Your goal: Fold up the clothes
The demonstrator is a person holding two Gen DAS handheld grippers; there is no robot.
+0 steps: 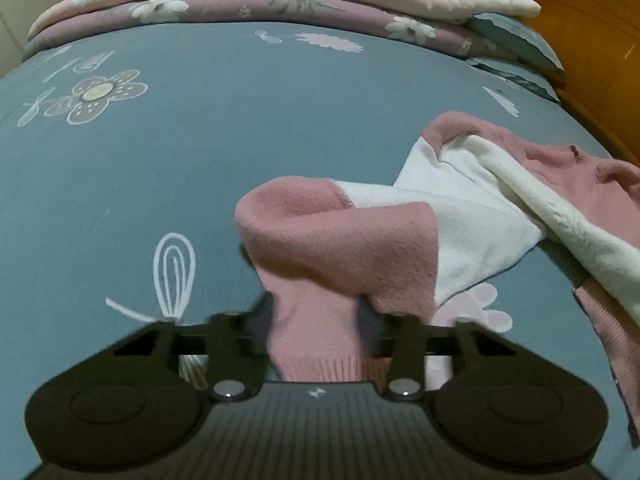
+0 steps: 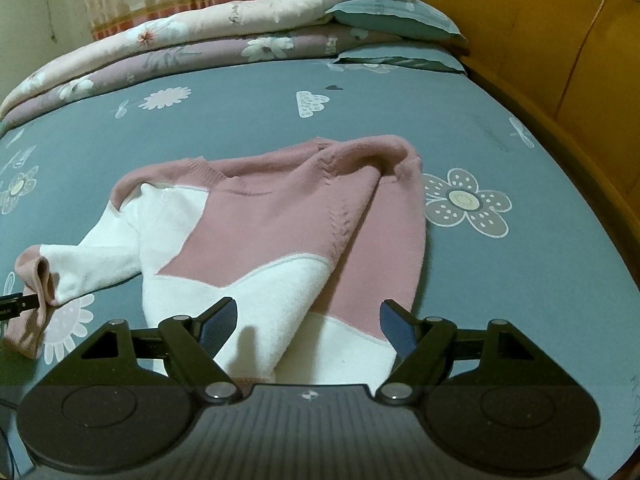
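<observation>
A pink and white sweater (image 2: 280, 216) lies crumpled on the blue bedsheet (image 2: 240, 120), its neck toward the far side. One sleeve (image 1: 340, 248) stretches out to the left, and my left gripper (image 1: 314, 312) is shut on its pink cuff end, which hangs down between the fingers. The right wrist view catches that gripper's tip (image 2: 18, 304) at the far left edge, pinching the sleeve (image 2: 40, 276). My right gripper (image 2: 308, 316) hovers open over the white lower part of the sweater, with nothing between its blue pads (image 2: 394, 326).
Folded floral quilts (image 2: 200, 40) and blue pillows (image 2: 396, 16) are stacked along the far side of the bed. A wooden headboard (image 2: 560, 60) rises on the right. Bare sheet lies left of and beyond the sweater (image 1: 520, 168).
</observation>
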